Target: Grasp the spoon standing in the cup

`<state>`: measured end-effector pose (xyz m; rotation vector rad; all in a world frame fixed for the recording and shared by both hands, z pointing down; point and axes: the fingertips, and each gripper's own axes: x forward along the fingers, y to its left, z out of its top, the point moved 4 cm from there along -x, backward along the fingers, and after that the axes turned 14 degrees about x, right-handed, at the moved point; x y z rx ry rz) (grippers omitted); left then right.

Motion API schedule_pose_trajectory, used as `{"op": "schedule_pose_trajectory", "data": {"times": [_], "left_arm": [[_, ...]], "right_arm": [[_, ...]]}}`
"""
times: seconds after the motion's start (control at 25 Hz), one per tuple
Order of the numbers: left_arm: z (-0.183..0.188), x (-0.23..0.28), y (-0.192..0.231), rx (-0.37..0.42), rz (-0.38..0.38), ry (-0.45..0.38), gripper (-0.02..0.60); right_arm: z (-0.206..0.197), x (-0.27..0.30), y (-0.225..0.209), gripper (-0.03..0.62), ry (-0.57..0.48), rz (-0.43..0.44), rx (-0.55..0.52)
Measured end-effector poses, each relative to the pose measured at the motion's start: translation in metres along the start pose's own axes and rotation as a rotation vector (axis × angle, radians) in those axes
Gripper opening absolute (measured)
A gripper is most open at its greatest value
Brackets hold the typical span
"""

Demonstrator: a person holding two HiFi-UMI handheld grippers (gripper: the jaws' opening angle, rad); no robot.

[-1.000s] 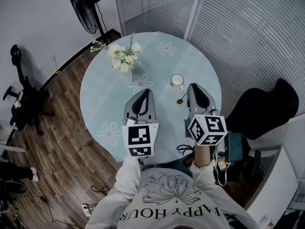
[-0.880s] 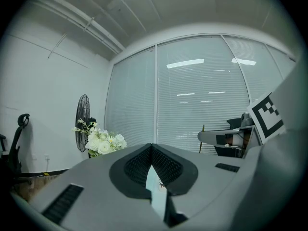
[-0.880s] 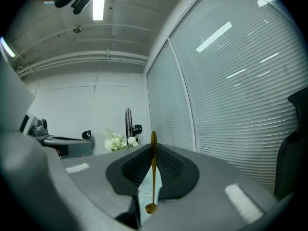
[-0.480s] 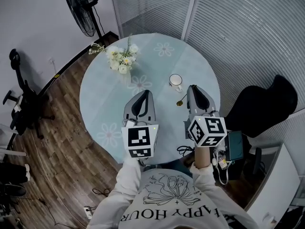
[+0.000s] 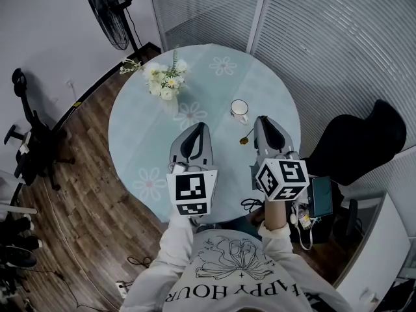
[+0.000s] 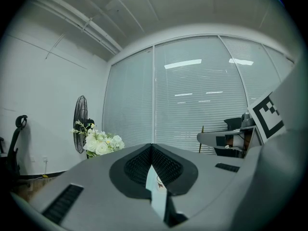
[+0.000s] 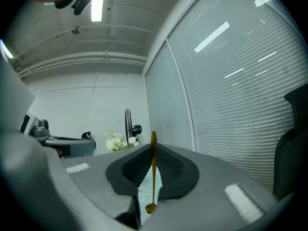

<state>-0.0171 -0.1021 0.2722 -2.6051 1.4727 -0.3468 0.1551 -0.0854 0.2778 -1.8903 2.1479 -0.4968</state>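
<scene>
Brass-coloured and slender, the spoon [image 7: 153, 173] stands upright, clamped between the ribbed dark pads of our right gripper [image 5: 262, 120] (bowl end lowest), near the round white cup [image 5: 240, 111] on the glassy counter [image 5: 146, 145].

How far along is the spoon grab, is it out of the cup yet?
Done: the spoon is clamped upright in the right gripper, jaws closed on its handle, clear of the cup. In hand: just that hold; the left gripper is shut and empty. Left: nothing of the grasp itself.
</scene>
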Motion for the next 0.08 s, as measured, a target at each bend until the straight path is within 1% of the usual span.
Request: {"op": "schedule_pose_trajectory", "data": {"times": [0.08], "left_arm": [[0.0001,0.0007,-0.0007,0.002,-0.001,0.001,0.006]], "right_arm": [[0.0003,-0.0004,-0.0009,0.035,-0.001,-0.001,0.001]]}}
